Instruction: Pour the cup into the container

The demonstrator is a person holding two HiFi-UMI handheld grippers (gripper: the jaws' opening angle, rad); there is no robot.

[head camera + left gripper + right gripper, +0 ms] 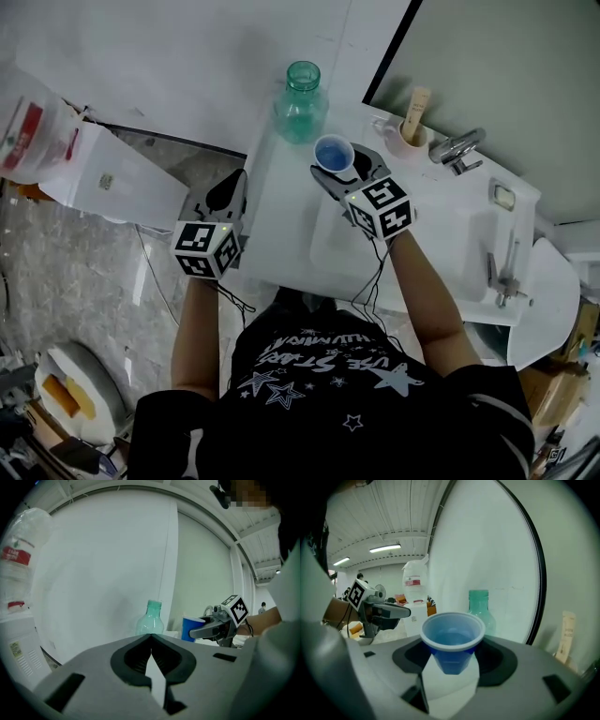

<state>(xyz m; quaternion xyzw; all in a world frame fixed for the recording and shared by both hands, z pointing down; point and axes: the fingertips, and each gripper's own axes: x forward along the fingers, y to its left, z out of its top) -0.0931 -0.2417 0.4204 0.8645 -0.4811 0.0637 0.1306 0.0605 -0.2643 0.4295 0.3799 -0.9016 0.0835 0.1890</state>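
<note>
Right gripper view, cup (452, 641) gripped btwn tongs (451, 662)

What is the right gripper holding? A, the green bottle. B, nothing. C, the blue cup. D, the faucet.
C: the right gripper has its jaws pressed on the cup; the bottle stands apart behind it.

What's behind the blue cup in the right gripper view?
The green bottle, neck and shoulders showing; its lower body is covered by the blue cup and right tool.
</note>
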